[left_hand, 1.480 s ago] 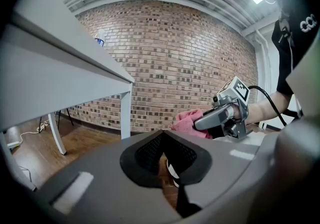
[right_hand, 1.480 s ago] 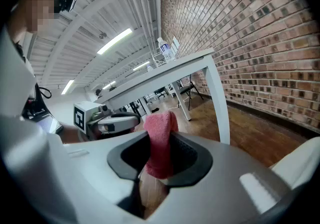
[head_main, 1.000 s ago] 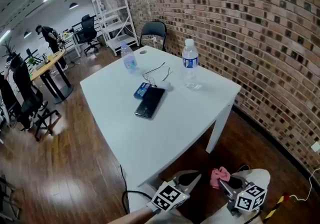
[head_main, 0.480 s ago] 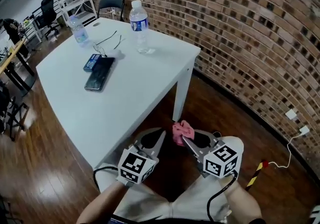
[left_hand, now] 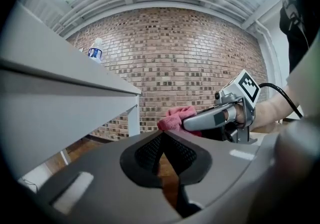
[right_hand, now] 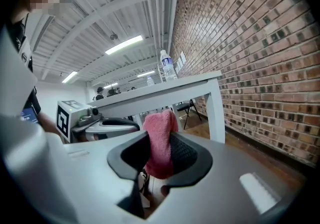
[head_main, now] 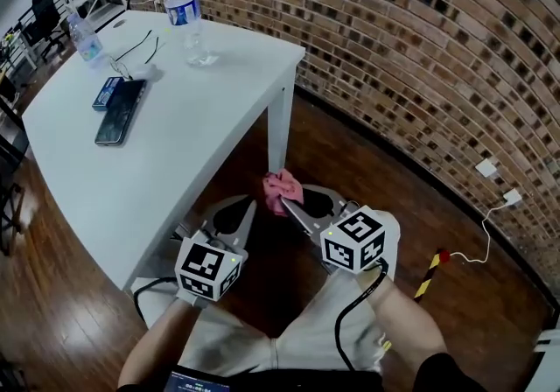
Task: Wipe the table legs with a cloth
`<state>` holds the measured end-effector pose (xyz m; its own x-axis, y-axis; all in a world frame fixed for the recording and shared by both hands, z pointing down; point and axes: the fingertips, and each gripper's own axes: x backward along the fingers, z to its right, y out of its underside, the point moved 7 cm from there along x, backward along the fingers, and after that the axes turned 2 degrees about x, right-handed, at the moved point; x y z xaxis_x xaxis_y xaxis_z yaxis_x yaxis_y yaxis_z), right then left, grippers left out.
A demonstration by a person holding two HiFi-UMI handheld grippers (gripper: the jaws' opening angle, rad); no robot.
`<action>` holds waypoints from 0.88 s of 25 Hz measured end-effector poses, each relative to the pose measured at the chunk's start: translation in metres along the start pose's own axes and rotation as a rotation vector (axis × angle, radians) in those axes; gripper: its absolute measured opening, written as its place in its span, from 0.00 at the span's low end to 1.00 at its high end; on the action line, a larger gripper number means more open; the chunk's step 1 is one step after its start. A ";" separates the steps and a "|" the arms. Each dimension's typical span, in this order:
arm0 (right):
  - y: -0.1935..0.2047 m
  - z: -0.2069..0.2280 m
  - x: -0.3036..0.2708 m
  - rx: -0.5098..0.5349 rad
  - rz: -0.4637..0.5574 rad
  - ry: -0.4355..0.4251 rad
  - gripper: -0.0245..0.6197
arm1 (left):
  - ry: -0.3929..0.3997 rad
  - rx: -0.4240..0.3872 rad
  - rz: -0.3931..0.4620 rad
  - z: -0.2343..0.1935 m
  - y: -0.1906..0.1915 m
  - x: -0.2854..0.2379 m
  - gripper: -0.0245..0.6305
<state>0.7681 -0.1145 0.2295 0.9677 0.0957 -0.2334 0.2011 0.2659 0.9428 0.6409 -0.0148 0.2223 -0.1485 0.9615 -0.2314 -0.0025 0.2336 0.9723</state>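
Room: brick wall (head_main: 420, 49) along the right and far side, dark wooden floor (head_main: 367, 163) below. I'm down low at the table's right corner.
Cloth (head_main: 282, 191): pink and bunched, pinched in my right tongs. It stands up past the tips, near the foot of the corner leg.
Right gripper (head_main: 289, 205): jaws clamped on the cloth, with fabric filling the gap between the pads.
Left gripper (head_main: 251, 205): jaws pressed together with nothing between them. It sits just left of the right one, its tip near the cloth but not on it.
Table leg (head_main: 278, 128): white, square and upright, under the corner nearest the wall. In the right gripper view it stands beyond the cloth, with floor showing between them — apart, not touching.
Table (head_main: 201, 128): white top stretching away to the left and far side.
On top: a water bottle (head_main: 185, 18) near the far right edge, a smaller bottle (head_main: 83, 36) far left, and a dark phone (head_main: 121, 112) toward the middle. All are well apart from the leg.
Progress: by my reading this is only the approach. The cloth is in hand and lined up, but no frame shows it on the leg.
Left to do: this leg along its whole length, then the other legs.
Next: I judge the cloth must be pressed against the leg's nearest face and run along it.
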 end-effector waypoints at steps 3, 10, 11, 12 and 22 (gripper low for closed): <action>0.001 0.007 0.002 0.005 0.004 0.000 0.18 | 0.005 0.004 -0.005 0.006 0.002 -0.008 0.04; 0.002 0.021 0.009 0.049 -0.013 0.010 0.18 | 0.002 0.001 -0.015 0.011 -0.001 -0.022 0.04; 0.000 0.024 0.009 0.056 -0.013 0.017 0.18 | 0.003 -0.002 -0.010 0.010 -0.003 -0.024 0.04; -0.003 0.027 0.009 0.064 -0.012 0.025 0.18 | 0.003 -0.002 -0.005 0.008 -0.004 -0.026 0.04; -0.004 0.026 0.003 0.112 -0.029 0.041 0.18 | -0.021 0.007 0.003 0.003 -0.002 -0.024 0.04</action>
<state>0.7743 -0.1404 0.2315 0.9544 0.1297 -0.2688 0.2473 0.1603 0.9556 0.6478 -0.0374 0.2260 -0.1281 0.9649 -0.2291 0.0052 0.2317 0.9728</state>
